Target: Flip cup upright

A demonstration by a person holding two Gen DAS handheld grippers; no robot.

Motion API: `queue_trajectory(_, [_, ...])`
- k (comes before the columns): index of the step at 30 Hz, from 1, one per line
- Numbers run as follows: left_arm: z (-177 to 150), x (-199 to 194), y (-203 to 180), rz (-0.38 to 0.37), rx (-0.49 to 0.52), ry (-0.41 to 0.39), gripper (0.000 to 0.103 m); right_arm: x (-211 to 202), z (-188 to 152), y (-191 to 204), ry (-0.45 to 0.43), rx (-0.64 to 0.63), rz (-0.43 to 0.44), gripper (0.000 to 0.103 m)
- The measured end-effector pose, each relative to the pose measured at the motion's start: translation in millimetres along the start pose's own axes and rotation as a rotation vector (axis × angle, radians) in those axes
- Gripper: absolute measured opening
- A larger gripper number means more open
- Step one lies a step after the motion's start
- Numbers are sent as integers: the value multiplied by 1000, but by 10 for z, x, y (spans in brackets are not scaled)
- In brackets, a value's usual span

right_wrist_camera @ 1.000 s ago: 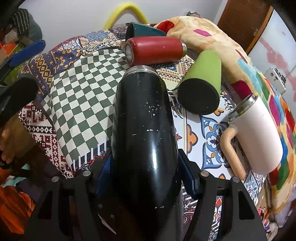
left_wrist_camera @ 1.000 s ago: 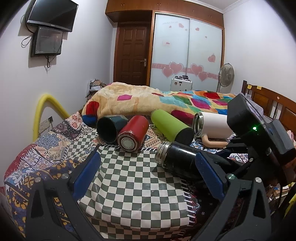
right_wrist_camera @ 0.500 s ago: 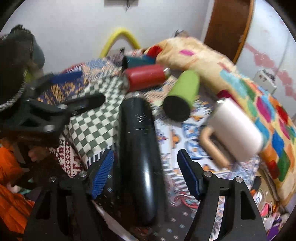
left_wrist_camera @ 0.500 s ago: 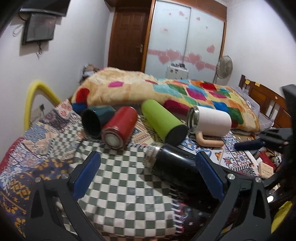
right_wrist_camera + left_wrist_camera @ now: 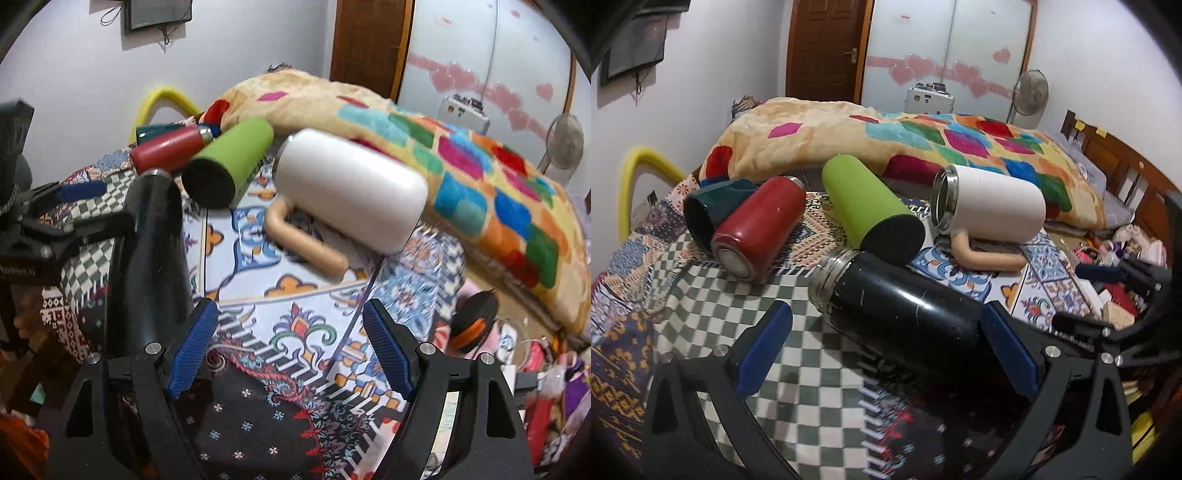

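A black flask (image 5: 901, 310) lies on its side on the patterned cloths, its steel mouth toward the left. My left gripper (image 5: 886, 350) is open, its blue fingers on either side of the flask's body without squeezing it. In the right wrist view the flask (image 5: 147, 254) lies just left of my right gripper (image 5: 288, 350), which is open and empty over the cloth. A white mug (image 5: 990, 206) with a beige handle lies on its side behind; it also shows in the right wrist view (image 5: 351, 192).
A green tumbler (image 5: 868, 206), a red bottle (image 5: 757, 229) and a dark teal cup (image 5: 705, 210) lie on their sides at the back. A rolled colourful blanket (image 5: 923, 140) runs behind them. The cloth edge drops off at the front.
My right gripper has opened, let go of the black flask and swung to the right of it. My left gripper has moved in around the flask.
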State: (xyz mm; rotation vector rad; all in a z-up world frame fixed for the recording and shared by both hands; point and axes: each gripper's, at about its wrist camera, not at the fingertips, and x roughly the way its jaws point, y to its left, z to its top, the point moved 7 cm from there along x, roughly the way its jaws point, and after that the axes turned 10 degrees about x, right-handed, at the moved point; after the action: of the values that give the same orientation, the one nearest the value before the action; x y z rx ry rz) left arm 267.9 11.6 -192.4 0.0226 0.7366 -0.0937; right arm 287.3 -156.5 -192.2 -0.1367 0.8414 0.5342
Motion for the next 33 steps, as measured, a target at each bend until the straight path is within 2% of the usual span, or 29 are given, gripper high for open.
queue_trajectory(5, [23, 136, -79, -75, -57, 48, 103, -1, -55, -19, -3, 17, 65, 79])
queue_trajectory(6, [14, 153, -82, -68, -66, 57, 103, 7, -81, -4, 3, 12, 72, 79])
queue_trajectory(13, [-88, 149, -76, -57, -52, 87, 103, -20, -269, 261, 7, -12, 147, 79])
queue_trajectory(18, [-151, 216, -113, -99, -2, 168, 103, -115, -310, 519, -33, 0, 215, 79])
queue_trajectory(23, [-118, 240, -263, -154, 124, 252, 96, -215, -285, 416, -116, 58, 136, 79])
queue_trajectory(28, [-85, 239, -490, -141, 293, 298, 89, -438, -271, 155, -206, 128, 38, 79])
queue_trajectory(31, [-22, 280, -601, -133, 351, 310, 82, -551, -260, 47, -247, 151, -11, 79])
queue_trajectory(33, [22, 310, -633, -149, 355, 325, 75, -619, -257, 9, -273, 152, -40, 79])
